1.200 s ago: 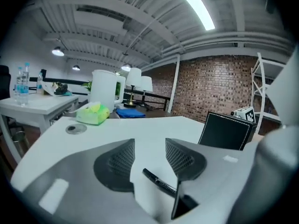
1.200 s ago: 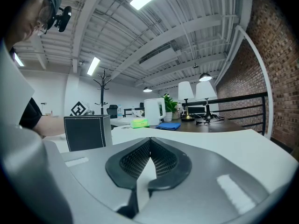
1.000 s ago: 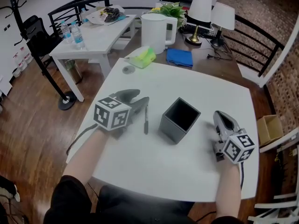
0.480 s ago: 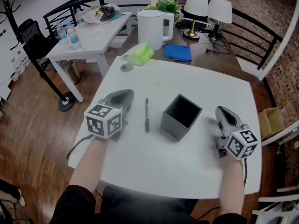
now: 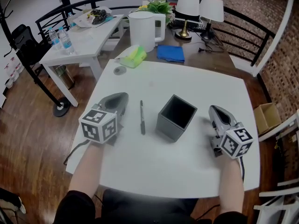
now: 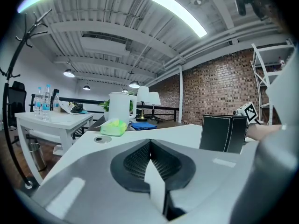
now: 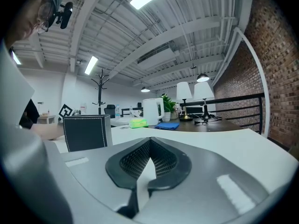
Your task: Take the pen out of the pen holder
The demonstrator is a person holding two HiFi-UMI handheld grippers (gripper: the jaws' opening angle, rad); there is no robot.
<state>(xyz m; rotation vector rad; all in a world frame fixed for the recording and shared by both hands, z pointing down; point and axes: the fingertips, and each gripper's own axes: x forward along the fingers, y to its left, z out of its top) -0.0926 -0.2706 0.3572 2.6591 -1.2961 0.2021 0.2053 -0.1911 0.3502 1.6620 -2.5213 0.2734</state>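
A black pen (image 5: 142,117) lies flat on the white table (image 5: 196,85), just left of the dark grey square pen holder (image 5: 176,117), which stands upright and looks empty. My left gripper (image 5: 121,97) rests on the table left of the pen, apart from it, jaws shut with nothing between them. The left gripper (image 6: 150,141) sees the holder (image 6: 223,133) to its right. My right gripper (image 5: 215,110) sits on the table right of the holder, also shut and holding nothing. The right gripper (image 7: 150,139) has the holder (image 7: 86,132) at its left.
At the table's far edge lie a green tissue pack (image 5: 132,57) and a small round disc (image 5: 119,71). Behind stand a white kettle (image 5: 142,29), a blue cloth (image 5: 170,53) and two lamps (image 5: 187,8). A second white table (image 5: 81,41) with bottles is at far left.
The left gripper's jaws, open beside the pen a second ago, have shut on nothing, and the gripper has drawn left, away from the pen. The right gripper has kept still.
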